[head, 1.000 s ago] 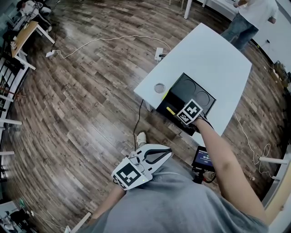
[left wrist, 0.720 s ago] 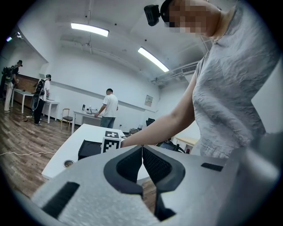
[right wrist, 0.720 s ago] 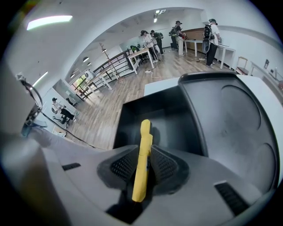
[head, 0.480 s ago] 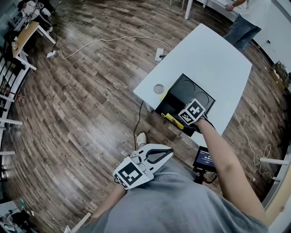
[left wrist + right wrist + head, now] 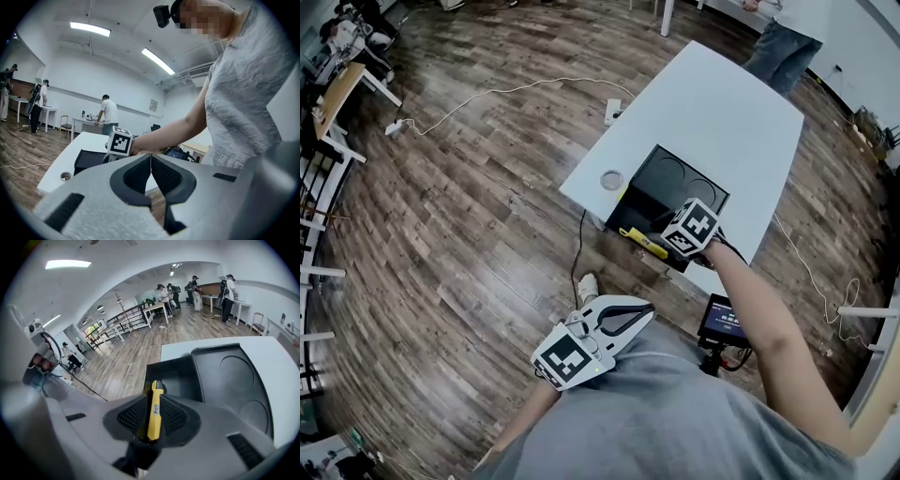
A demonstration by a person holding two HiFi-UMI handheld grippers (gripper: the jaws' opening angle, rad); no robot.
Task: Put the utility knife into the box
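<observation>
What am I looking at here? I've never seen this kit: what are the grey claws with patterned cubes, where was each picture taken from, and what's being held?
No robot: a person holds a two-jaw gripper in each hand. One picture comes from a camera on the person's head, looking down; the other two from cameras riding on the grippers. On the white table sit an open black box and a round ring. The right gripper is shut on a yellow utility knife, close to the box, not yet in it. The left gripper is shut and empty, near the person's waist.
</observation>
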